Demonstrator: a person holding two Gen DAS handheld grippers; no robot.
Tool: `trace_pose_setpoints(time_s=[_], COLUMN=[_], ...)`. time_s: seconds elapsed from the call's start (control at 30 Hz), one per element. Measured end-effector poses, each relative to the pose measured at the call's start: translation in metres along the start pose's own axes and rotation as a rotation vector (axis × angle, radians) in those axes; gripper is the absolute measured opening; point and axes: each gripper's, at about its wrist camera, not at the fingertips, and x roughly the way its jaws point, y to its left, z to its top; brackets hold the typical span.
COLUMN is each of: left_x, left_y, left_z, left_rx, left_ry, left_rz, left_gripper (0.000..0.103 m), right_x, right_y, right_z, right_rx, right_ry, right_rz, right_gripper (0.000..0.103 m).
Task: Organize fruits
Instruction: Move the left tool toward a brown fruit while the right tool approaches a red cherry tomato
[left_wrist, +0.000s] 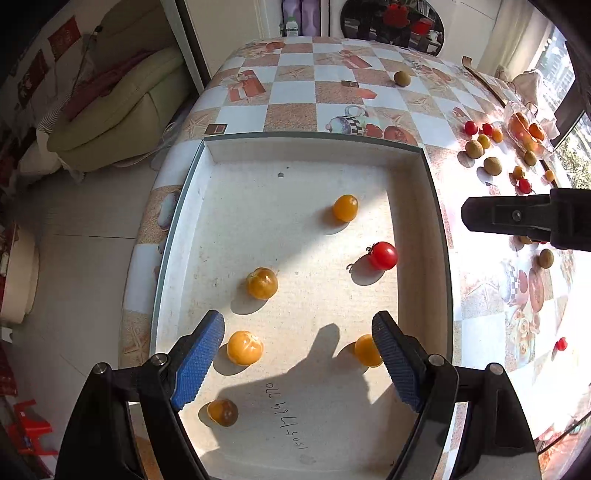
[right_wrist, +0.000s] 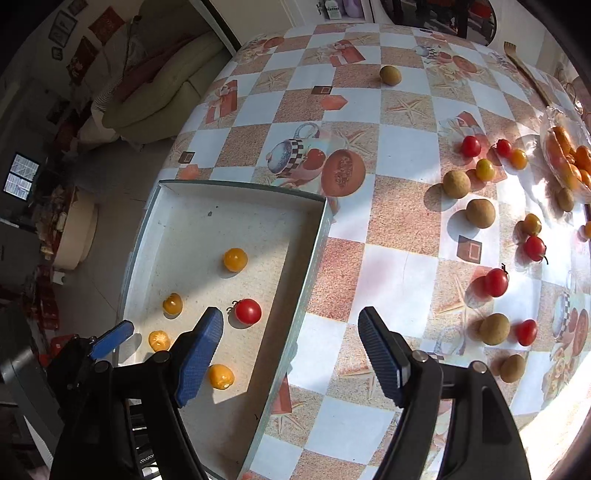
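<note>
Left gripper (left_wrist: 297, 360) and right gripper (right_wrist: 290, 354): both spread wide, holding nothing, left over the box, right above its right wall. Shallow white box (left_wrist: 314, 147): five yellow tomatoes, one red tomato (left_wrist: 383, 255). Beyond, on checkered tablecloth (right_wrist: 388, 236): scattered red, yellow and brown fruits.

Hard sunlight is pouring in from the right of both frames, washing out the tablecloth (right_wrist: 546, 387) there; fruit are casting sharp shadows leftward, and fisheye edges are bending, darkening.
</note>
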Motion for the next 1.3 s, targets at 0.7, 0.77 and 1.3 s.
trace_pose_setpoints(time_s=[0.7, 0.77, 1.3], left_x=[0.032, 0.040, 0.060], left_y=[-0.190, -0.200, -0.244], left_z=[0.065, 0.067, 0.074], left_rx=[0.209, 0.213, 0.268], left_ry=[0.049, 0.057, 0.054], left_rz=[-0.259, -0.261, -0.172], left_gripper=[0.083, 0.083, 0.068], right_x=[-0.060, -0.059, -0.040], right_y=[-0.184, -0.188, -0.171], right_z=[-0.135, -0.141, -0.147], right_rx=[0.381, 0.388, 0.302], right_ry=[0.016, 0.022, 0.049], right_rz=[-0.254, -0.251, -0.260], right_gripper=[0.079, 0.079, 0.049])
